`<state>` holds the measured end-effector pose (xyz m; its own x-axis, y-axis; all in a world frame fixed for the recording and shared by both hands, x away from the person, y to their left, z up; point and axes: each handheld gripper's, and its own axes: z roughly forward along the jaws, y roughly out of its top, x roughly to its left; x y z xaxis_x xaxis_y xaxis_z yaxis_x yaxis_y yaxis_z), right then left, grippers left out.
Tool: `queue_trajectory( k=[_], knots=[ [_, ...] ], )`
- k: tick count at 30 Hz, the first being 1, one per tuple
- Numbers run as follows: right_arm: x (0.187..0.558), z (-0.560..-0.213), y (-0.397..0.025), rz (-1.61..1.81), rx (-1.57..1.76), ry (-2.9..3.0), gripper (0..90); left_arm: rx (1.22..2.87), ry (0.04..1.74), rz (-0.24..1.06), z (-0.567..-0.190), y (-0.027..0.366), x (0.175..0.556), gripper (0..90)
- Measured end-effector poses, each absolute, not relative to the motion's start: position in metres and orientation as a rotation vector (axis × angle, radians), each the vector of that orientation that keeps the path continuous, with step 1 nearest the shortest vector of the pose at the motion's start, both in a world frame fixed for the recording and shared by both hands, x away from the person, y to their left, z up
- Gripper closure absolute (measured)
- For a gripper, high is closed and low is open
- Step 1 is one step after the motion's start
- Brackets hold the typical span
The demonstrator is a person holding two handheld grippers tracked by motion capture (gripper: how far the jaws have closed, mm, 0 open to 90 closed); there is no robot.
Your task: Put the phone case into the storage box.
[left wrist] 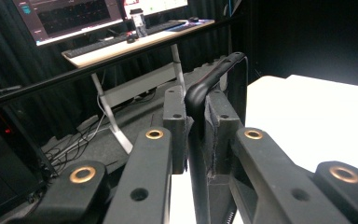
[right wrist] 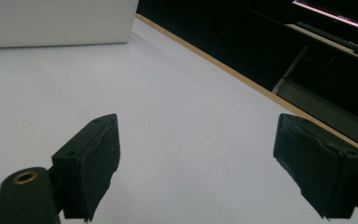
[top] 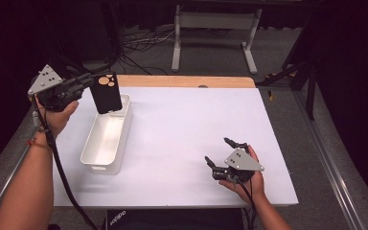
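Note:
A black phone case (top: 107,92) with round camera cut-outs hangs upright over the far end of a long white bin (top: 106,136). My left gripper (top: 90,82) is shut on the case's upper left edge. In the left gripper view the case's thin edge (left wrist: 213,79) stands clamped between the two pads, and my left gripper (left wrist: 196,122) points toward the table's far side. My right gripper (top: 217,152) rests low at the front right of the white table (top: 187,124), open with nothing in it. In the right gripper view my right gripper (right wrist: 196,163) has its pads wide apart over bare table.
The bin's side wall (right wrist: 56,21) shows at the upper left of the right gripper view. A wooden strip (top: 182,81) edges the table's far side. Beyond it stand a desk frame (top: 215,33) and floor cables (top: 141,45). A desk with monitors (left wrist: 70,16) lies farther back.

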<state>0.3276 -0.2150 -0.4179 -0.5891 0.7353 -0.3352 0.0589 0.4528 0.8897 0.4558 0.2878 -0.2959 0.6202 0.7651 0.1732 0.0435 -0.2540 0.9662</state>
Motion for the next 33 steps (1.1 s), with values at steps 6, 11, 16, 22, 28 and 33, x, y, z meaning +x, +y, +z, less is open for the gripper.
queue_trajectory(
  k=[6,11,16,22,28,33],
  knots=[
    [0.328,-0.418,-0.216,1.161,0.674,1.963,15.8,1.734,0.684,0.786,-0.305,0.282,0.469,81.3],
    [0.327,-0.419,-0.214,1.159,0.669,1.97,15.8,1.748,0.702,0.811,-0.312,0.28,0.475,81.3],
    [0.324,-0.418,-0.213,1.155,0.649,1.974,15.8,1.745,0.712,0.801,-0.323,0.278,0.485,81.3],
    [0.324,-0.418,-0.213,1.159,0.652,1.974,15.8,1.755,0.704,0.789,-0.332,0.273,0.494,81.3],
    [0.324,-0.419,-0.212,1.144,0.645,1.979,15.9,1.772,0.708,0.783,-0.347,0.27,0.503,81.3],
    [0.325,-0.42,-0.208,1.13,0.642,1.986,16.0,1.773,0.7,0.775,-0.358,0.271,0.509,81.3]
  ],
)
